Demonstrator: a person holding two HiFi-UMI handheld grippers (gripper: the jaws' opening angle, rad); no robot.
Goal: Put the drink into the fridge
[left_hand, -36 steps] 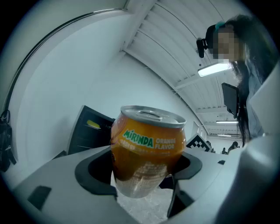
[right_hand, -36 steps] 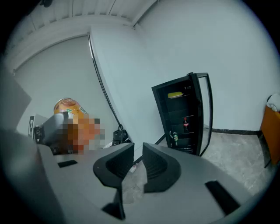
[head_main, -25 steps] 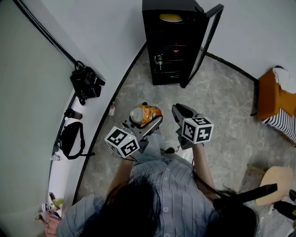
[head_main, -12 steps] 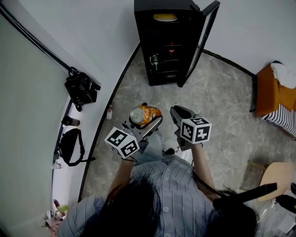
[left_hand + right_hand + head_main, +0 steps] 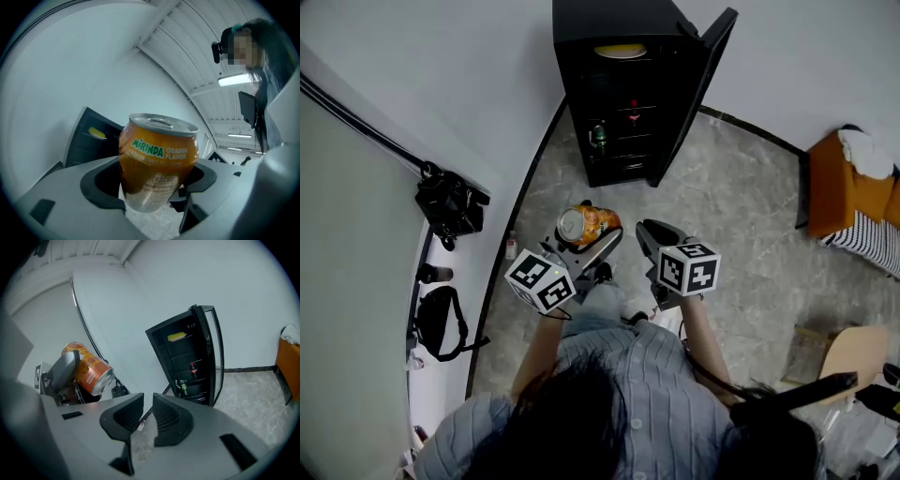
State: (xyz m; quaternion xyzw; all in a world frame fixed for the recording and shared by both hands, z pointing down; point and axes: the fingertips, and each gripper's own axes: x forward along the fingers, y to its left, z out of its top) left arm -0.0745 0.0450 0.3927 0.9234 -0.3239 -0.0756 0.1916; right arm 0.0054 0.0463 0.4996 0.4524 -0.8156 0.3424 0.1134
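An orange Mirinda can (image 5: 584, 225) is clamped between the jaws of my left gripper (image 5: 579, 246), tilted with its silver top up. The left gripper view shows the can (image 5: 157, 159) filling the gap between the jaws. My right gripper (image 5: 648, 231) hangs beside it to the right, jaws almost touching with nothing between them; from there the can (image 5: 91, 371) shows at the left. The black fridge (image 5: 619, 103) stands ahead against the wall with its door (image 5: 698, 89) swung open to the right. Bottles and a yellow item sit on its shelves (image 5: 185, 376).
Black bags (image 5: 445, 202) lie on the white ledge at the left, and a small bottle (image 5: 512, 246) stands on the floor by the wall. An orange seat (image 5: 839, 183) with cloth is at the right, a wooden chair (image 5: 853, 361) at the lower right.
The person has moved closer to the fridge, so it sits lower and nearer in view. Both grippers keep their pose, and the can stays held in the left one.
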